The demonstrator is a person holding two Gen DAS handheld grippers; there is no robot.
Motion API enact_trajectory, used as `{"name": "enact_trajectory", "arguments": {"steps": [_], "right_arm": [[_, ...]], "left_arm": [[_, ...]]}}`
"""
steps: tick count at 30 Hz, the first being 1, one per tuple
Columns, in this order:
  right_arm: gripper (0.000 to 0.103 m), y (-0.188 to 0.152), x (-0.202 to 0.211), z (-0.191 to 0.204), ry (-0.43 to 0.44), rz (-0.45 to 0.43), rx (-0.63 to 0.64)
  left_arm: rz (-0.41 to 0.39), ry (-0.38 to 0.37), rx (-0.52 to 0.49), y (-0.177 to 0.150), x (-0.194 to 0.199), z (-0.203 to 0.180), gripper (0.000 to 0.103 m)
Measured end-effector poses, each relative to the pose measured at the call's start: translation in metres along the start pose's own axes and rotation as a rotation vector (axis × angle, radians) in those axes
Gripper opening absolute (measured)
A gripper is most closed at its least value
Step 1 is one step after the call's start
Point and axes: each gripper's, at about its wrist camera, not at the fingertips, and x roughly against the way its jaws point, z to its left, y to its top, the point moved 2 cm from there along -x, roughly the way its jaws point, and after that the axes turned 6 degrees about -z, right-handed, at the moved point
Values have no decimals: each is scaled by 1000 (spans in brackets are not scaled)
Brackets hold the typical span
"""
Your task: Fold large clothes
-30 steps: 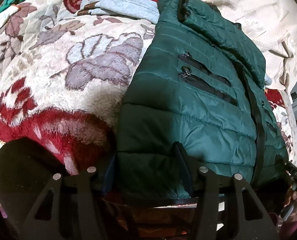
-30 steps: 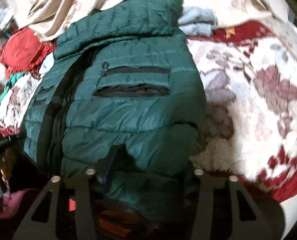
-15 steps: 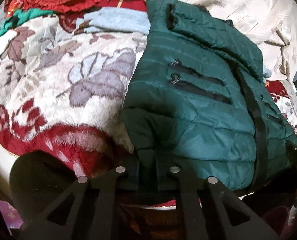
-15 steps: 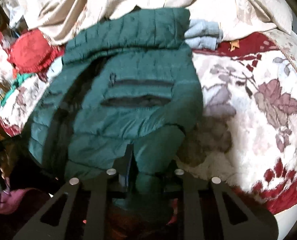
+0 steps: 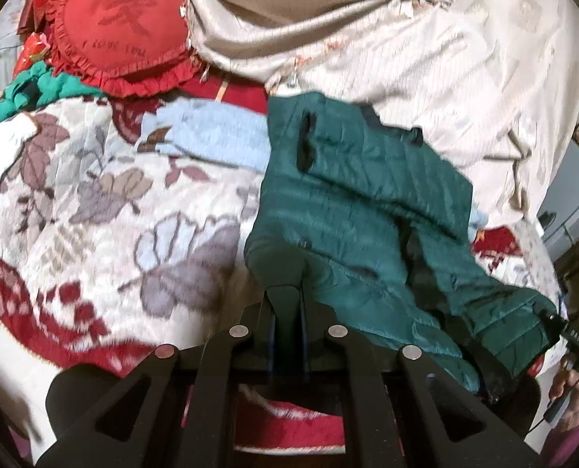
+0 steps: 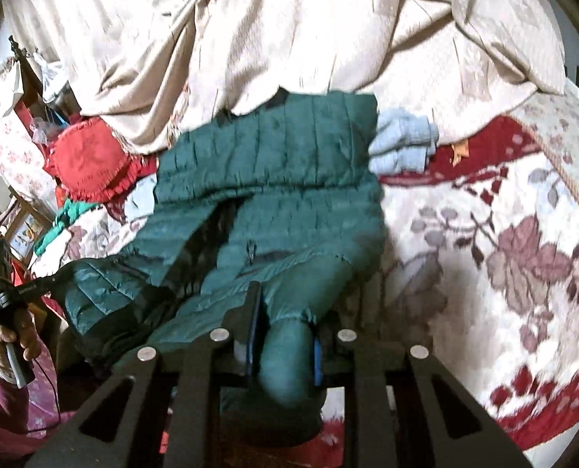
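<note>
The green quilted jacket (image 5: pixel 359 202) lies on a bed covered by a floral blanket (image 5: pixel 94 210), its collar end toward the cream bedspread (image 5: pixel 406 39) heaped at the far side. Its near hem is pulled up off the blanket at 2 corners. The left claw (image 5: pixel 287 308) is clamped shut on the hem corner nearest the open stretch of blanket, the fabric pinched into a narrow ridge between the fingers. The right claw (image 6: pixel 283 335) grips the other hem corner, a thick roll of green cloth bunched between its blue pads (image 6: pixel 316 355).

In the left wrist view the jacket's left edge runs straight beside bare blanket, which offers wide flat room on that side. A folded light-blue garment (image 5: pixel 211 136) touches the jacket's collar corner, and a red frilled cushion (image 5: pixel 121 27) sits beyond it, well apart from the jacket. In the right wrist view the blanket is likewise open to the right of the jacket. The bed's near edge runs just under both claws.
</note>
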Motion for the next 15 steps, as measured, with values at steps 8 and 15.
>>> {"name": "enact_trajectory", "arguments": {"steps": [8,15], "right_arm": [[21,30,-5,4,3,-58,-2],[21,62,-7,-6,13,-113,-53]], "left_arm": [[-66,-2,4,34,-4,-9,0],[-123,-6,27,66,-10,-16,0]]}}
